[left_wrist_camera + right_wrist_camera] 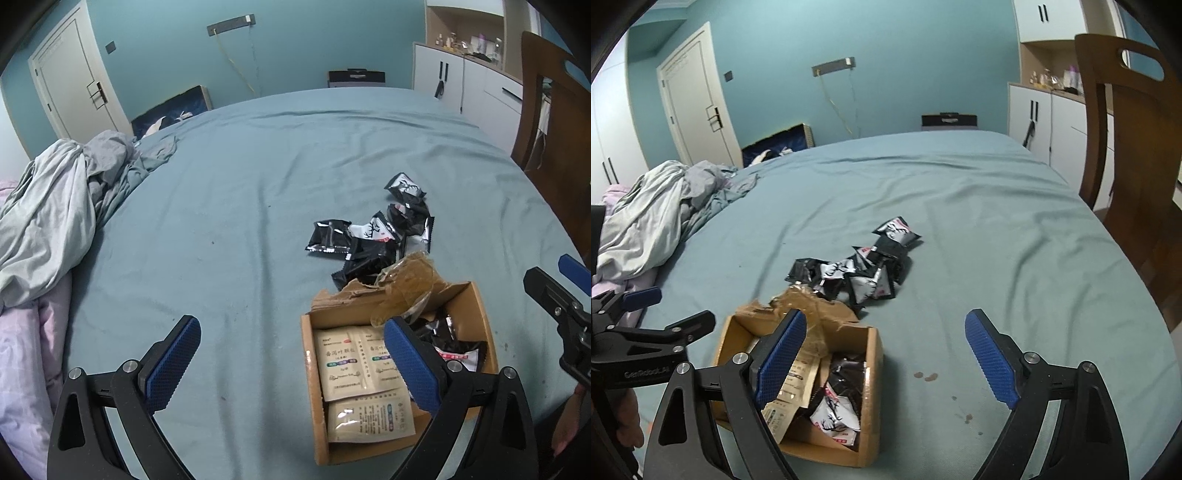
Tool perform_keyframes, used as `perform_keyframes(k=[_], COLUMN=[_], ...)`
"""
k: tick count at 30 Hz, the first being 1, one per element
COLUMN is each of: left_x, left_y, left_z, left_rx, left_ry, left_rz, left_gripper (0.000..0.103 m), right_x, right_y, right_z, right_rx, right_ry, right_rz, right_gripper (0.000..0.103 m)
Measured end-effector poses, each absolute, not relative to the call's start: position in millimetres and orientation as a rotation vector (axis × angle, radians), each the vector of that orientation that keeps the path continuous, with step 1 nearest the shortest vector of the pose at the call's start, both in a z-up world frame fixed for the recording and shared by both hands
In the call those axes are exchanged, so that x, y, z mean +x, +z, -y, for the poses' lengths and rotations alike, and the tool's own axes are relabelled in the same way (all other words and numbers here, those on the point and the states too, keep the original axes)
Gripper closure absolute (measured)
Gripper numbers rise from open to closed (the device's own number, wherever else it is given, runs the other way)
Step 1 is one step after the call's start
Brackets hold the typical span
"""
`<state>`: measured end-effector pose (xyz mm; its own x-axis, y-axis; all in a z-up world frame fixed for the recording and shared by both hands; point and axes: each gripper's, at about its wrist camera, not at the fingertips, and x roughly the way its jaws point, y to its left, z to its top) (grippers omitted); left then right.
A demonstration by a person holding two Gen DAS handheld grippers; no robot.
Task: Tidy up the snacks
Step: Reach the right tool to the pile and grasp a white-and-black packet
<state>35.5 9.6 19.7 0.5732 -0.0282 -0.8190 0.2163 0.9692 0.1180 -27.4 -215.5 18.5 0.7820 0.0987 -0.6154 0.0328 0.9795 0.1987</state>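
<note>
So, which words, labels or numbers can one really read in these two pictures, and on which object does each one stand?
"GenRobot_AI" (last characters unclear): embossed on the black body of the left gripper.
Beige sachets in the cardboard box: printed Chinese characters and coloured labels, too small and blurred to read.
Black-and-white snack packets on the bed sheet: a deer-antler drawing and small red labels, text unreadable.
Right gripper: no text visible.

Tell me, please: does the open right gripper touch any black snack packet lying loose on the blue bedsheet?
Apart. The right wrist view shows the right gripper open and empty, bare sheet between it and the loose packets.
</note>
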Motion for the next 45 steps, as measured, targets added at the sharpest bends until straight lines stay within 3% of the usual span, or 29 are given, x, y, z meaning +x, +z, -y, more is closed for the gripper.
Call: perform_keyframes(k=[27,45], left_x=[70.1,91.2], left_y=[-3.9,-14.1], left_z=[-8.5,-9.8], left_rx=[0.146,0.046], left_ry=[-0.187,-0.252], left_rz=[-1.102,-1.157], left_gripper=[0.001,0.001], right_x=[47.8,168.6], right_y=[0.1,-50.1], right_z=[251.8,238.4], right_rx=[0.342,0.335], right_ry=[0.028,0.217], right_rz=[-0.899,-1.108], right_gripper=[0.015,0.015])
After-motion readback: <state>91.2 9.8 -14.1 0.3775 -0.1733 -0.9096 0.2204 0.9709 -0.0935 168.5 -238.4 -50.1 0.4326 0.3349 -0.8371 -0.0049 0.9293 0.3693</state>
